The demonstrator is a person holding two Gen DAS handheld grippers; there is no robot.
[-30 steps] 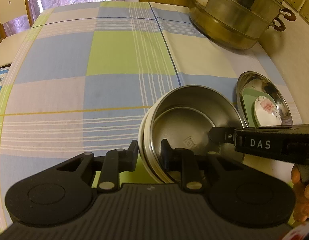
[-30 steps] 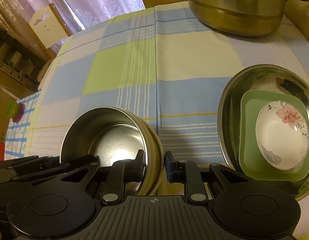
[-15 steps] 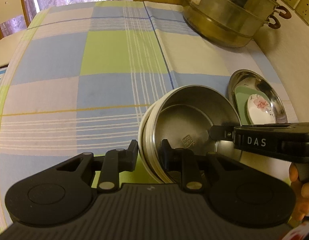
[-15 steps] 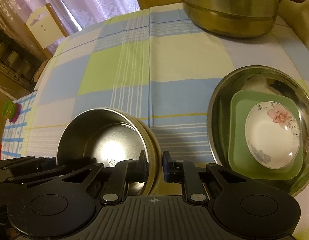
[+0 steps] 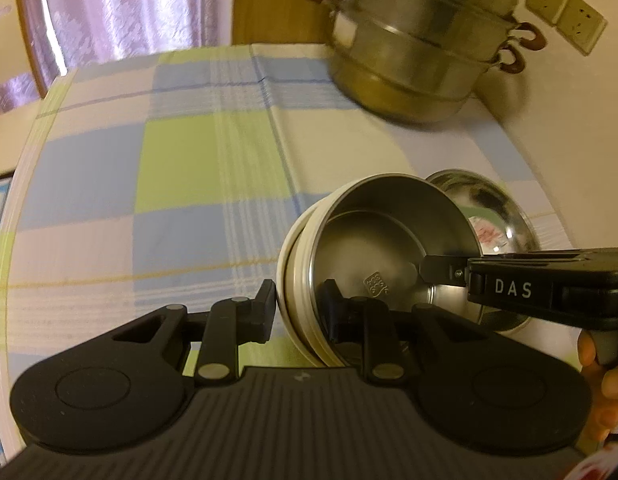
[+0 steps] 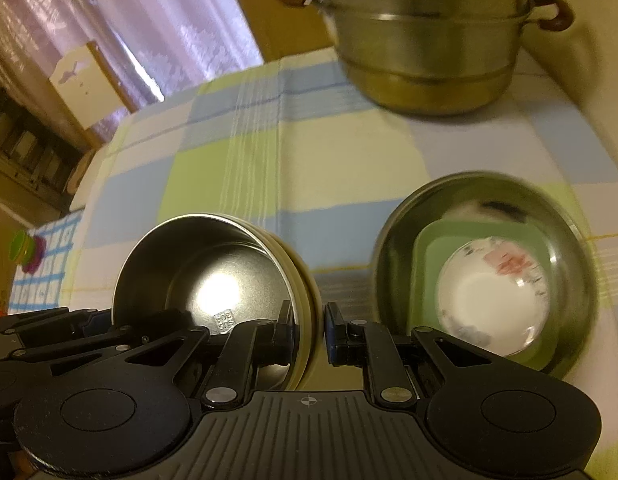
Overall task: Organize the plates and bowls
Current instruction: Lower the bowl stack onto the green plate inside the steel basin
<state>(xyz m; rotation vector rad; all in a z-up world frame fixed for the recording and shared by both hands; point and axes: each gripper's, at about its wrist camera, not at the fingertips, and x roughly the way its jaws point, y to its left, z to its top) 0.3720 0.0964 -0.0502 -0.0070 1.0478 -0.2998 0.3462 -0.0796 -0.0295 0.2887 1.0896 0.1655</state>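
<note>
Steel-lined round bowl with a cream outer shell (image 5: 373, 252) hangs tilted above the checked tabletop (image 5: 181, 184); left hand-held gripper (image 5: 299, 306) and right hand-held gripper (image 6: 309, 326) each pinch its rim. Rigid, light, slick; opposite-rim holds suit it.

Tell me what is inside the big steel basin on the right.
Inside the steel basin lies a green square plate, and on that sits a white bowl with a flower print. The basin's bottom beneath the plate is covered, so anything under it cannot be seen.
</note>
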